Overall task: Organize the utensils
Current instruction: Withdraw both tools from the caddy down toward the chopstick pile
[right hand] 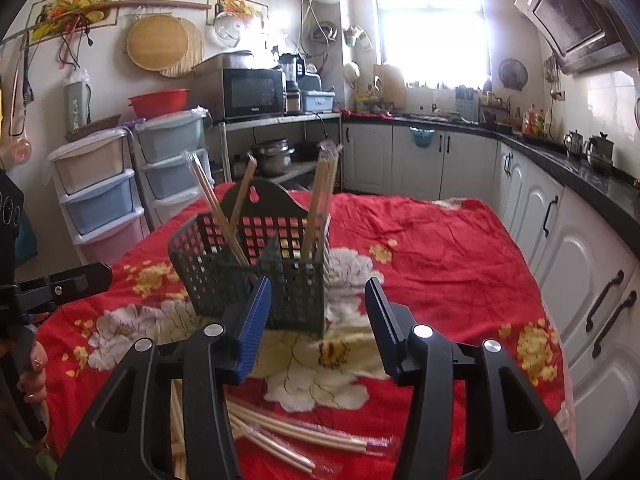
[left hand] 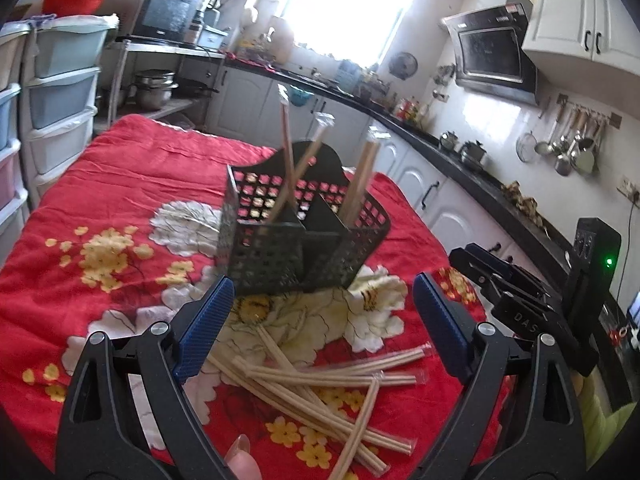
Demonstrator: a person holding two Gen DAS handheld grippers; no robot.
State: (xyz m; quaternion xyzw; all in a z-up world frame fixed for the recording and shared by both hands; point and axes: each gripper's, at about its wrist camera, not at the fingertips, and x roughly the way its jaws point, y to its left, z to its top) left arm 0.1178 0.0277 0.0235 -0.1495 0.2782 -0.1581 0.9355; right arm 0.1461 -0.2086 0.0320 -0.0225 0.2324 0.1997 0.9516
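Observation:
A black mesh utensil basket (left hand: 304, 240) (right hand: 256, 264) stands upright on the red flowered tablecloth (left hand: 120, 200) (right hand: 440, 248). Several wrapped chopstick pairs (left hand: 360, 176) (right hand: 320, 200) lean upright in its compartments. A loose pile of wrapped chopsticks (left hand: 320, 384) (right hand: 296, 428) lies on the cloth in front of the basket, below both grippers. My left gripper (left hand: 322, 292) is wide open above the pile, with nothing between its blue pads. My right gripper (right hand: 318, 286) is partly open and empty, close to the basket's front.
Plastic drawer towers (left hand: 60, 92) (right hand: 100, 200) stand left of the table. White cabinets under a black counter (left hand: 460, 184) (right hand: 560, 220) run along the right. A hand (right hand: 34, 376) holds the left tool at the right wrist view's left edge.

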